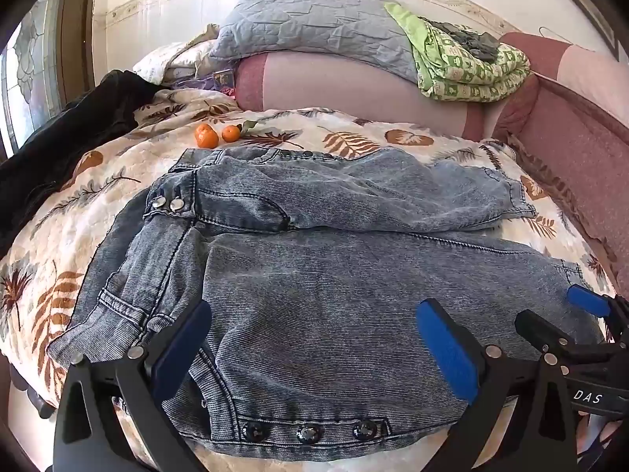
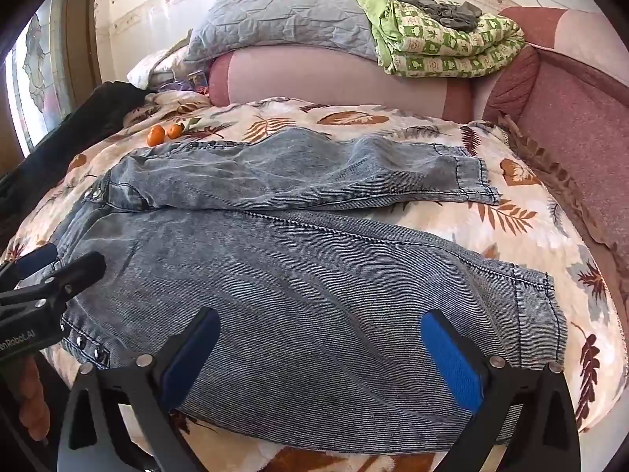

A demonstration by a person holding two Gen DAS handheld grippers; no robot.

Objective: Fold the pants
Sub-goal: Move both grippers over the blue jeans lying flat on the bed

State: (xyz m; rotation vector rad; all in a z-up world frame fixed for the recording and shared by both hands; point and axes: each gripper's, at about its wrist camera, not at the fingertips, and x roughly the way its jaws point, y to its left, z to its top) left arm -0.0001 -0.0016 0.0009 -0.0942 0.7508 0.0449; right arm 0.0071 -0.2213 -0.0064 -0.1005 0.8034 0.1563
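While both tongs hover tilted downward over the near edge of the bed, the pants [image 1: 314, 275] lie spread flat on the leaf-print bedspread [image 1: 59, 236], waistband to the left and two legs running to the right, the far leg lying a little apart from the near one. Left tongs [image 1: 314, 354]: fingers spread wide, blue pads facing each other, nothing between them, poised above the waist end of the near leg just above a row of three dark snaps [image 1: 308, 432] on the near edge. Right tongs [image 2: 322, 358]: likewise wide open and empty, above the lower half of the near leg, short of its hem. Each tool shows in the other's view: the right one at the right edge of the left wrist view, the left one at the left edge of the right wrist view; they stand side by side, apart. Whether any pad touches the cloth cannot be told. Two oranges [image 1: 216, 135] sit on the bedspread just beyond the waistband. Dark garment [image 1: 78, 137] at the far left. Grey quilted pillow [image 1: 306, 23] and green patterned blanket [image 1: 471, 67] rest on the pink padded headboard [image 1: 334, 86] behind.
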